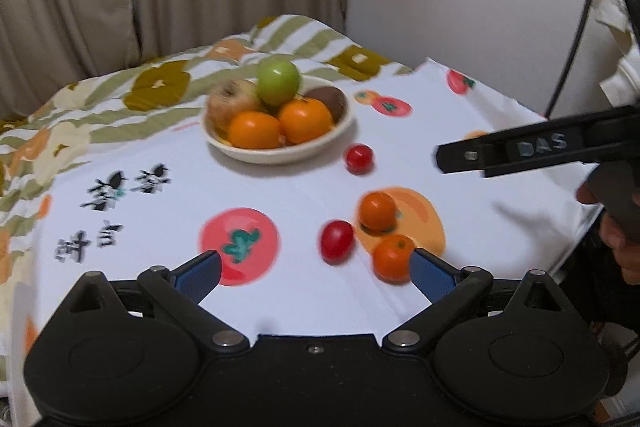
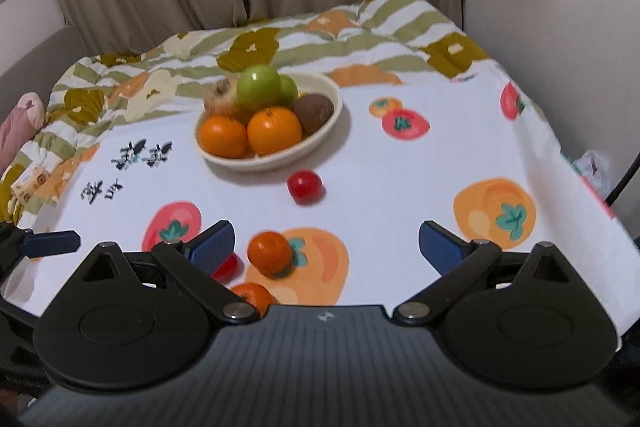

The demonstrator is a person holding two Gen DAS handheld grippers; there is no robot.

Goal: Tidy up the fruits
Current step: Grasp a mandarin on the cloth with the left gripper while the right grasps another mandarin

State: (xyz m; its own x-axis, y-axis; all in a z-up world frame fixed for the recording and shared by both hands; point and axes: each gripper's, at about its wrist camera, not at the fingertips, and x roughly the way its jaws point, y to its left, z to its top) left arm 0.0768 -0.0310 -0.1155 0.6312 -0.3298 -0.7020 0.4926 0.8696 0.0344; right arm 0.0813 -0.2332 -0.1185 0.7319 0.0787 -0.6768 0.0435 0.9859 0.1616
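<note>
A cream bowl (image 1: 280, 151) sits on the table (image 1: 168, 307), which is covered by a white cloth printed with tomatoes and persimmons; a striped floral blanket (image 1: 120, 99) lies bunched just behind the bowl. Everything below is placed from that bowl.

Inside the bowl, a green apple (image 1: 278, 83) tops the pile, with a pale reddish apple (image 1: 232, 101) on its left side, two oranges (image 1: 306, 119) along the near rim, and a brown kiwi (image 1: 330, 101) at the right rim. The right wrist view shows the edge of a second green fruit behind the apple.

Outside the bowl, four small fruits lie loose on the cloth. A round red cherry tomato (image 1: 359, 158) rests just beside the bowl's near right edge. Further toward the camera lie a small mandarin (image 1: 377, 211) on a printed orange persimmon, an oval red tomato (image 1: 337, 241) to its left, and a second mandarin (image 1: 394, 257) nearest of all.

The left hand-held gripper (image 1: 316, 269) hovers over the cloth well in front of the bowl, its blue-padded fingers spread wide and holding nothing; the right pad overlaps the nearest mandarin in the view, though contact cannot be told.

The right hand-held gripper (image 2: 326, 245) is also spread wide and empty, above the near mandarins. From the left wrist view it enters to the right of the bowl as a black bar, held by a hand (image 1: 616, 227).
</note>
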